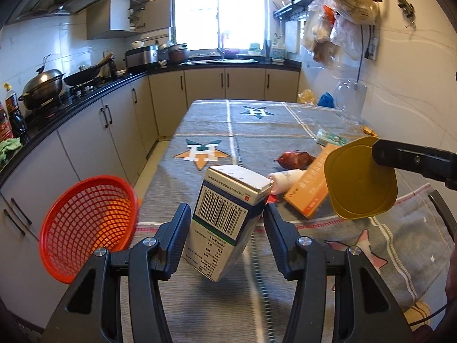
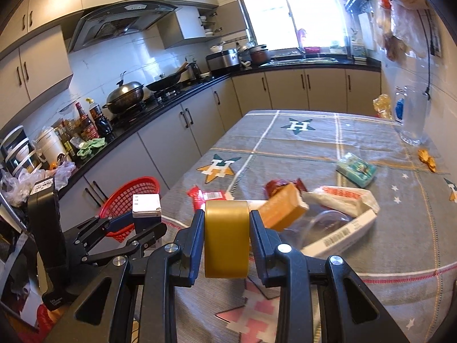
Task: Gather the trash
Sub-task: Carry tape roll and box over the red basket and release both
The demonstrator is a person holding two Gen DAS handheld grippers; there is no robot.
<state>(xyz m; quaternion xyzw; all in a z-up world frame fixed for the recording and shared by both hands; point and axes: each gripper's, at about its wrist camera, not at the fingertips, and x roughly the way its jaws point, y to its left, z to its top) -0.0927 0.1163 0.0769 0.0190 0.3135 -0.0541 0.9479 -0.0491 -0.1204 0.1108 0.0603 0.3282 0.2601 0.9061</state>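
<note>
My left gripper (image 1: 227, 211) is shut on a white box with a barcode (image 1: 225, 217), held tilted above the table's near end. A red mesh basket (image 1: 88, 228) sits just left of it, beyond the table edge. My right gripper (image 2: 227, 214) is shut on a yellow plastic lid (image 2: 225, 237), seen edge-on between the pads. In the left wrist view that yellow lid (image 1: 360, 180) hangs to the right of the box. In the right wrist view the left gripper (image 2: 142, 223) and its white box (image 2: 146, 205) are in front of the red basket (image 2: 128, 200).
On the grey cloth-covered table (image 2: 314, 143) lie an orange box (image 2: 282, 208), a red wrapper (image 2: 208, 195), a white carton (image 2: 340, 237), a green pack (image 2: 355, 170) and a white tube (image 1: 285, 178). A glass jar (image 2: 412, 120) stands at the far right. Kitchen counters run along the left.
</note>
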